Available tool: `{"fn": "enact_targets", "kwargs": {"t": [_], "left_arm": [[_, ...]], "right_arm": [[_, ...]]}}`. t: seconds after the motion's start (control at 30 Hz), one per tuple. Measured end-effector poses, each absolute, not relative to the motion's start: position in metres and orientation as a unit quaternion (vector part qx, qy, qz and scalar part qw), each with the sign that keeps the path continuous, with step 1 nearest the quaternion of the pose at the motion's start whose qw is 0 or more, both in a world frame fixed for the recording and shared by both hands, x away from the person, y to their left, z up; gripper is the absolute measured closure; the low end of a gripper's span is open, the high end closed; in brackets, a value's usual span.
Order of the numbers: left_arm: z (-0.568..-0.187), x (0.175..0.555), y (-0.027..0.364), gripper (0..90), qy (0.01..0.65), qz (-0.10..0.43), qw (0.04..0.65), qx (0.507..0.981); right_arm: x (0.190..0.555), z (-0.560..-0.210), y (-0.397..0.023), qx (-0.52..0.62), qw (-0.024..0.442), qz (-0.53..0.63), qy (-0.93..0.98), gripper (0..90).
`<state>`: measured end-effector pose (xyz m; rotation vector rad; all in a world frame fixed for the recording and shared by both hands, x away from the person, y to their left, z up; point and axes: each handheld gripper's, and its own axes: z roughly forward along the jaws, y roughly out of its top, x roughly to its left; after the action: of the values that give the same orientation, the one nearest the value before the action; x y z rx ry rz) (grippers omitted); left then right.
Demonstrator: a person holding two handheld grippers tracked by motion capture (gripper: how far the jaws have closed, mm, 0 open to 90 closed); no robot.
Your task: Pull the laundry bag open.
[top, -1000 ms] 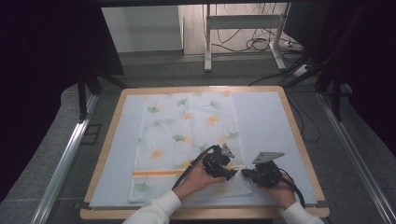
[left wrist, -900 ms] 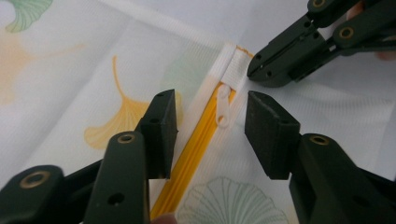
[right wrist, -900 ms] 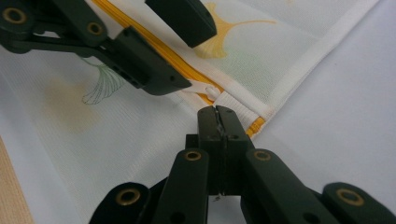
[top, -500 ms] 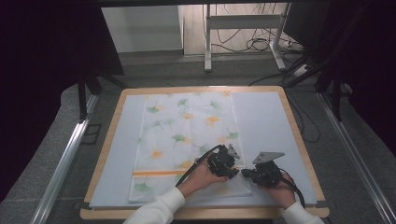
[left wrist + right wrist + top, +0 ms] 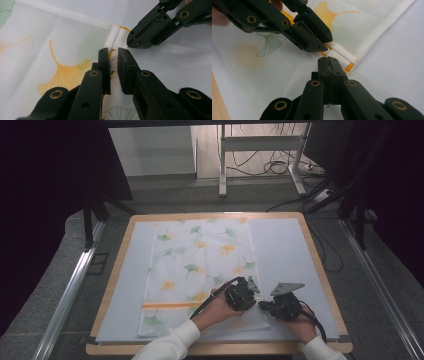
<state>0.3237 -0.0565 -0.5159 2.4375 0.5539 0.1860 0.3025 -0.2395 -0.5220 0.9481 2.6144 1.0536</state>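
A white cloth [image 5: 200,270] printed with green and orange ginkgo leaves lies flat on the pale blue mat [image 5: 280,250]. Both grippers meet at its near right corner. My left gripper [image 5: 113,51] has just been closing, and its jaws now pinch a raised fold of the cloth [image 5: 62,50] beside the white hem [image 5: 115,35]. It shows in the high view [image 5: 254,301] too. My right gripper [image 5: 327,58] is shut on the hem [image 5: 342,58], a thin sliver of fabric caught between its jaws. Its tips [image 5: 130,42] sit just beyond the left gripper's, nearly touching them.
The mat lies on a table with a wooden rim [image 5: 320,270]. An orange stripe [image 5: 165,305] crosses the cloth near its front end. Bare mat lies left and right of the cloth. Beyond the table stand a metal frame [image 5: 222,165] and floor cables [image 5: 280,167].
The left hand has edged slightly right, toward the right gripper. The right hand has stayed where it was. The cloth lies as before.
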Motion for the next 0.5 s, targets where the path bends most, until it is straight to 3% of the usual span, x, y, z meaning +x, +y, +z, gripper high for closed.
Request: {"fn": "enact_targets", "kwargs": {"t": [0.5], "left_arm": [[-0.5137,0.3225,-0.0557,84.7,0.195,0.081,0.300,0.930]], "right_arm": [[0.3034,-0.5221,-0.2409,0.317,0.079,0.355,0.876,89.2]]}}
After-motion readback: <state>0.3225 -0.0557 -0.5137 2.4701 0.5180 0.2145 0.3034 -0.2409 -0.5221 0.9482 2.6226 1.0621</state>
